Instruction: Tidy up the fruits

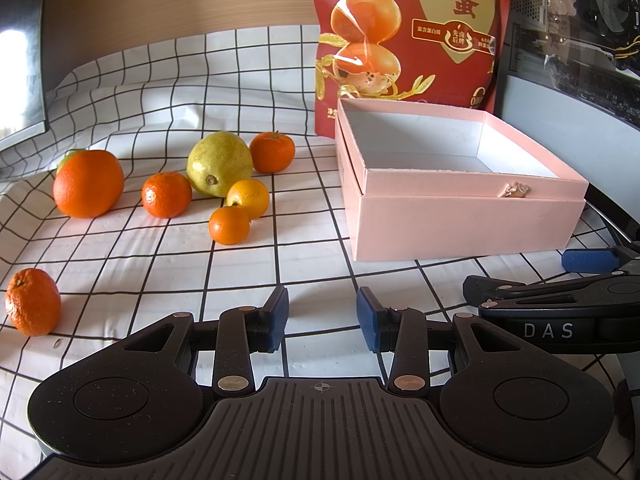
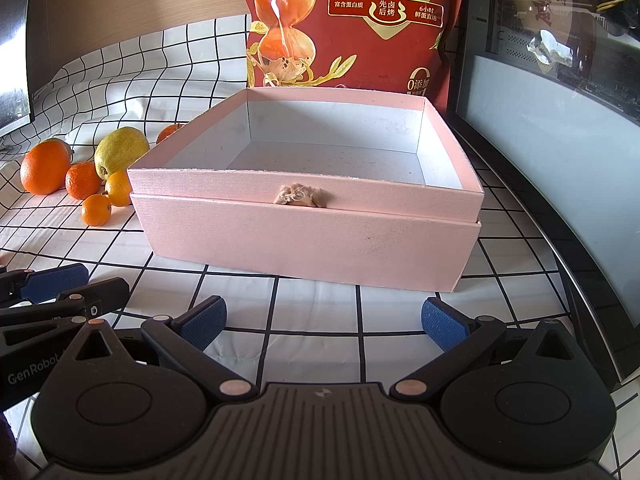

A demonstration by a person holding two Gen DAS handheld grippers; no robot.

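Left wrist view showed us nothing done yet: the pink box (image 1: 460, 216) was empty, all the fruits (image 1: 224, 184) lay on the counter (image 1: 304, 264) beside it, and both our hand-held grippers, left (image 1: 322, 316) and right (image 2: 322, 320), hung released, grasping nothing.

The left tool (image 1: 322, 317) hangs just above the tabletop (image 1: 320, 240), tilted down, in front of the pink box (image 1: 460, 216) and to its left; its jaws stand a small way apart with nothing between them. The right tool (image 2: 323, 322) hangs directly in front of the box, tilted down alike, jaws spread wide and empty. The two tools sit side by side, close together.
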